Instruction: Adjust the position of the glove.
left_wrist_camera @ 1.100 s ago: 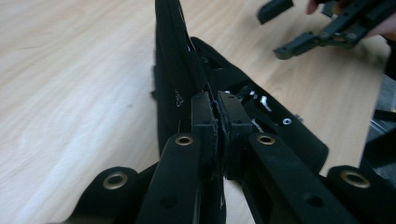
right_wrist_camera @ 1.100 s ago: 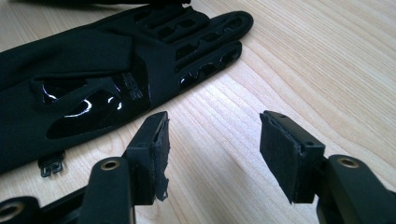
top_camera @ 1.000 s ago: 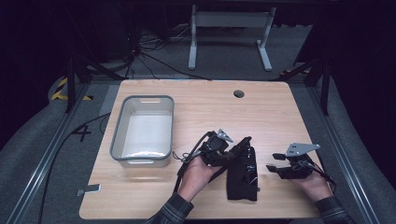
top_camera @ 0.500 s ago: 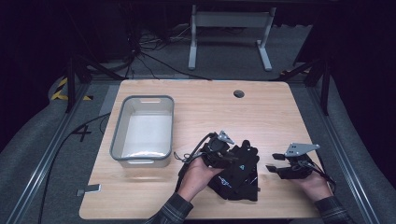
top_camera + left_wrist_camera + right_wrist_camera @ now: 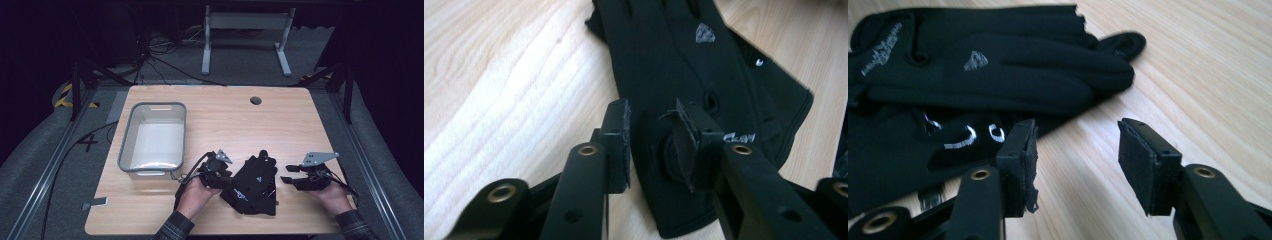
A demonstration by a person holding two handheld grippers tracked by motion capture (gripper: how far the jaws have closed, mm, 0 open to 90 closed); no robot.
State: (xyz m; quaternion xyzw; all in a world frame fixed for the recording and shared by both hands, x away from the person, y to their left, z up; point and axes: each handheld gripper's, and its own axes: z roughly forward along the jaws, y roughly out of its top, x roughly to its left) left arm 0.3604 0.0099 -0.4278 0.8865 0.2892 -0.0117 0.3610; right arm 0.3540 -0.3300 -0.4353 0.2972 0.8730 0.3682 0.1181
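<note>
Black fabric gloves (image 5: 252, 182) lie stacked on the wooden table (image 5: 225, 115); left gripper (image 5: 651, 140) has just been opening over the cuff, right gripper (image 5: 1075, 160) spread beside them, closing.

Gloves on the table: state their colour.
Black gloves with small silver-white logos, clearest in the left gripper view.

Black gloves (image 5: 252, 182) with silver logos, pale woodgrain table (image 5: 225, 120), grey bin (image 5: 152, 137)
</note>
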